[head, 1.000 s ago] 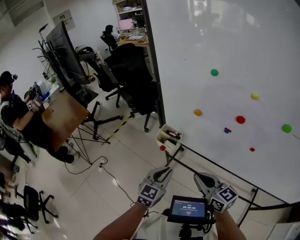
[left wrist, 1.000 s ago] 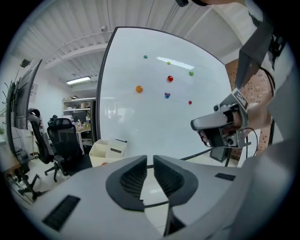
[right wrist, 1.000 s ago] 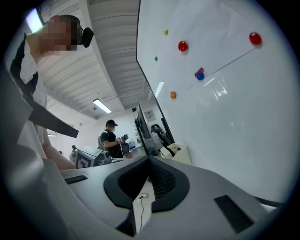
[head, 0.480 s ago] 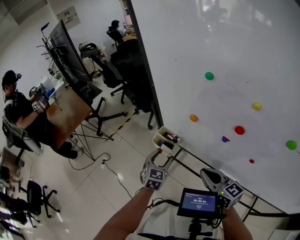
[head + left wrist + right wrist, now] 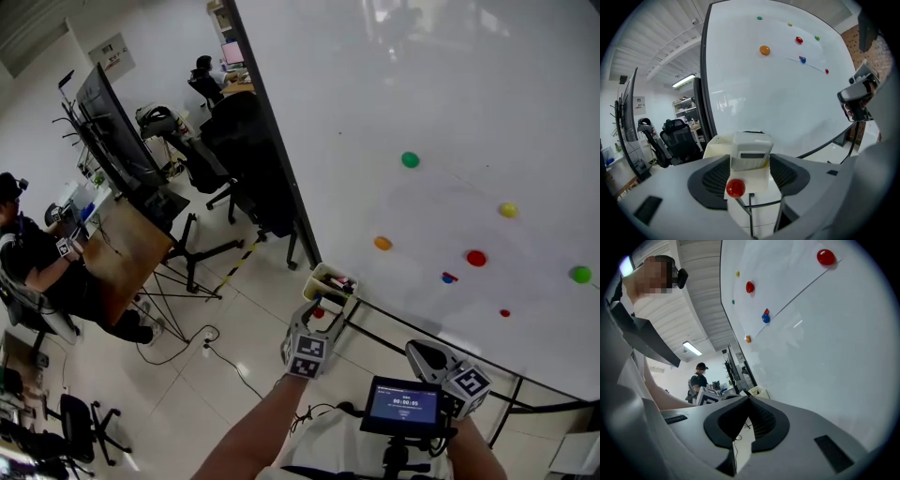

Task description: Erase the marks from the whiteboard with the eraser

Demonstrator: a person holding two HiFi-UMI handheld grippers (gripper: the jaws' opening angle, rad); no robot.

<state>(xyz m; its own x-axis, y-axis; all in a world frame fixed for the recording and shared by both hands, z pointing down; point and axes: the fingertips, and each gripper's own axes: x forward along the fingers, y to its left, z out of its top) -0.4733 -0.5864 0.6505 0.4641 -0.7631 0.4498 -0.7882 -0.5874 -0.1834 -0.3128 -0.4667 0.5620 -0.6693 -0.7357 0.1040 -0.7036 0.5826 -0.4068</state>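
Note:
The whiteboard [image 5: 422,94] fills the right side and carries round magnets: green [image 5: 410,160], orange [image 5: 382,243], red [image 5: 476,258]. A thin drawn line [image 5: 806,64] crosses it. At the board's lower left corner hangs a cream tray [image 5: 328,278] with a white block eraser [image 5: 750,150] standing in it and a red ball [image 5: 735,188] just below. My left gripper [image 5: 317,314] is close to the tray; its jaws are open, and the eraser shows ahead between the fingertips [image 5: 749,164]. My right gripper [image 5: 422,352] hangs lower right, off the board, its jaws shut and empty [image 5: 749,401].
The board's black stand bars [image 5: 394,328] run under its lower edge. Black office chairs [image 5: 253,159] stand behind the board's left edge. A wooden table [image 5: 122,248], a large screen on a stand [image 5: 108,122] and a seated person [image 5: 37,262] are at the left. A phone screen [image 5: 403,405] sits between my arms.
My left gripper has moved forward up to the tray and its jaws have opened wide. The right gripper shifted a little and stayed shut.

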